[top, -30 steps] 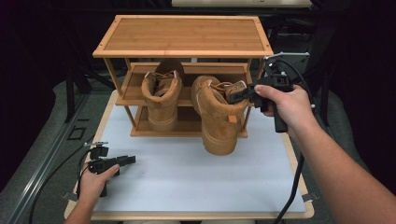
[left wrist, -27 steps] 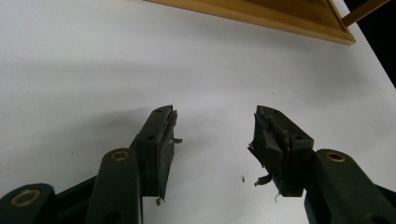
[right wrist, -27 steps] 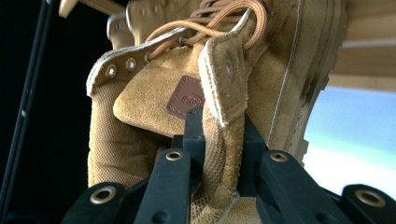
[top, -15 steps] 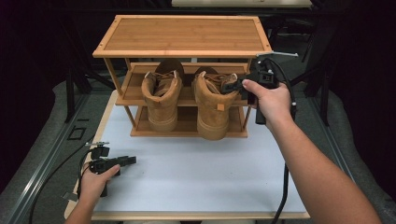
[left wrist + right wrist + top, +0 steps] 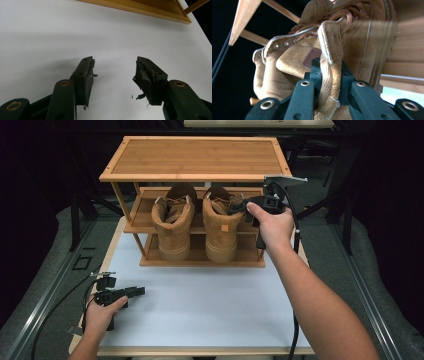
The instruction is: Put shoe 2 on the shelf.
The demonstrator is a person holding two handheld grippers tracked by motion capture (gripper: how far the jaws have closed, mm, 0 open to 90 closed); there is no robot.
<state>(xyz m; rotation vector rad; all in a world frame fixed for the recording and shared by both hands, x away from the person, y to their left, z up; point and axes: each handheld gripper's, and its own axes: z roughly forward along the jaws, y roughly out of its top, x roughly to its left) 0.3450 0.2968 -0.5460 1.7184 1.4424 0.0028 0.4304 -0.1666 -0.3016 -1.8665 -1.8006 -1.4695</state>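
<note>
Pinching the collar of the right boot (image 5: 222, 222) with the right gripper (image 5: 243, 207), on the rack's (image 5: 192, 157) middle shelf beside the left boot (image 5: 172, 222), left gripper (image 5: 134, 292) spread wide over the white table (image 5: 210, 295), gripping nothing.

Tan suede boot, at the rack

My boot (image 5: 221, 227) stands upright on the middle shelf, heel toward me, just beside its twin (image 5: 173, 222).

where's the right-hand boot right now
In the high view the right boot stands on the rack's middle shelf, beside the left boot, its collar clamped by the right gripper.
</note>
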